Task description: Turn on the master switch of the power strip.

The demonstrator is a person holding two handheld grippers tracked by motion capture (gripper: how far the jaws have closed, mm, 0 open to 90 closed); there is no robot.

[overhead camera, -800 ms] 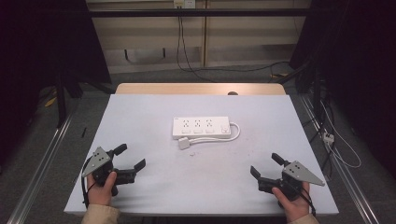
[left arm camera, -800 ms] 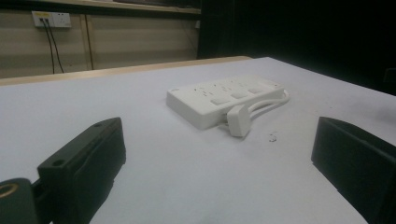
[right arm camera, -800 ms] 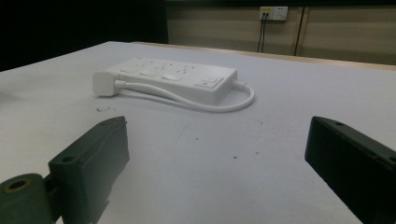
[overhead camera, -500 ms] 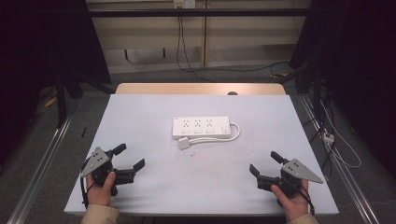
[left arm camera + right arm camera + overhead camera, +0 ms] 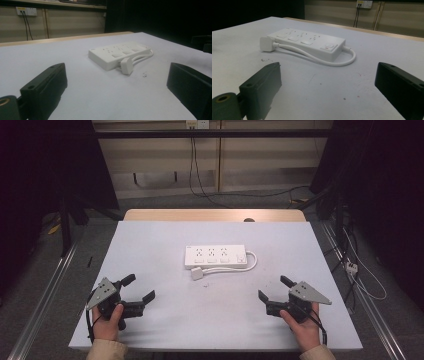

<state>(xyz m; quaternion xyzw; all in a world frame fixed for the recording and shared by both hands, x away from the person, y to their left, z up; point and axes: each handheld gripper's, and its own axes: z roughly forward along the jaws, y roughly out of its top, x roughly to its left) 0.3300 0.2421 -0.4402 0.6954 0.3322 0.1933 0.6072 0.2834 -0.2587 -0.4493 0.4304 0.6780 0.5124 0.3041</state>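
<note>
A white power strip (image 5: 216,256) lies flat in the middle of the white table (image 5: 150,245), its short cord looping round to a white plug (image 5: 197,274) resting beside its near edge. The strip (image 5: 117,52) and plug (image 5: 126,65) lie ahead of the left jaws, and the strip (image 5: 307,41) and plug (image 5: 266,44) ahead of the right ones. My left gripper (image 5: 139,288) rests at the table's near left, open, nothing between its jaws. My right gripper (image 5: 276,289) rests at the near right, open and empty too. Both point toward the strip from a distance.
A wooden strip (image 5: 215,215) runs along the table's far edge. Behind it a wall socket (image 5: 196,124) has dark cables hanging to the floor. Metal rails flank the table on both sides. More cables lie on the floor at the right (image 5: 352,267).
The right gripper has shifted slightly; the left gripper, the power strip and the plug lie as before.
</note>
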